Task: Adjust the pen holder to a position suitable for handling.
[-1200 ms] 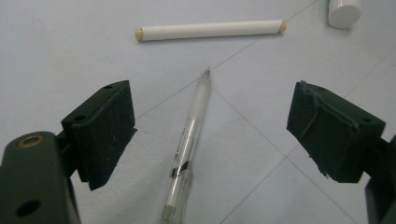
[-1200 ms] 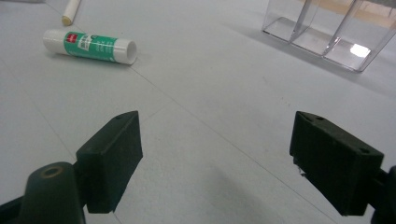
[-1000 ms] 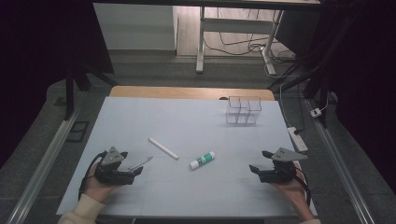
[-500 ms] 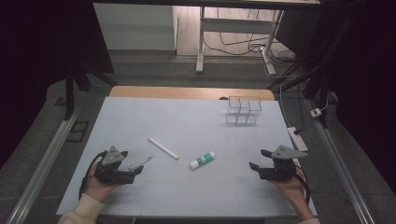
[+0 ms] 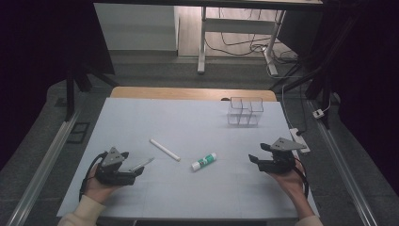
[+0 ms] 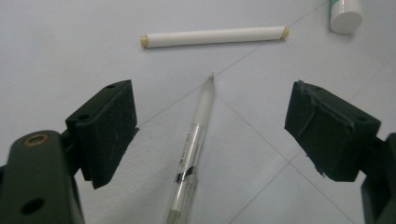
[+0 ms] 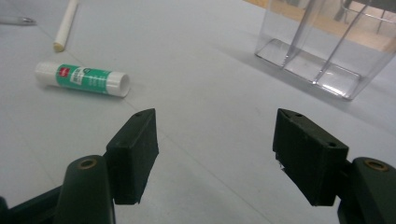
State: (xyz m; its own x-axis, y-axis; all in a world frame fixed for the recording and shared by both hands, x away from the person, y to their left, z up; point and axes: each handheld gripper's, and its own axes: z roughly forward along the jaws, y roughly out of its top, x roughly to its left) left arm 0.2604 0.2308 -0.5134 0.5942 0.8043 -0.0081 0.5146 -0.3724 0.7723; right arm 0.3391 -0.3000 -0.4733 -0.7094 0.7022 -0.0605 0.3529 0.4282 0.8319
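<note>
A clear pen (image 6: 194,144) lies on the pale table between the wide-apart jaws of my left gripper (image 6: 210,130), which is open and touches nothing; the pen (image 5: 142,164) points up and right from the left gripper (image 5: 134,172). Beyond it lies a white stick (image 5: 164,149) (image 6: 214,36). A green-labelled glue stick (image 5: 204,161) (image 7: 82,79) rests mid-table. My right gripper (image 5: 254,160) (image 7: 215,140) is open and holds nothing, low at the table's right side. A clear divided box (image 5: 244,112) (image 7: 327,51) stands at the back right.
The pale table sheet (image 5: 188,122) has a wooden strip (image 5: 188,93) along its far edge. A white power strip (image 5: 299,139) lies off the right edge. Desk legs and cables (image 5: 235,42) stand on the floor behind.
</note>
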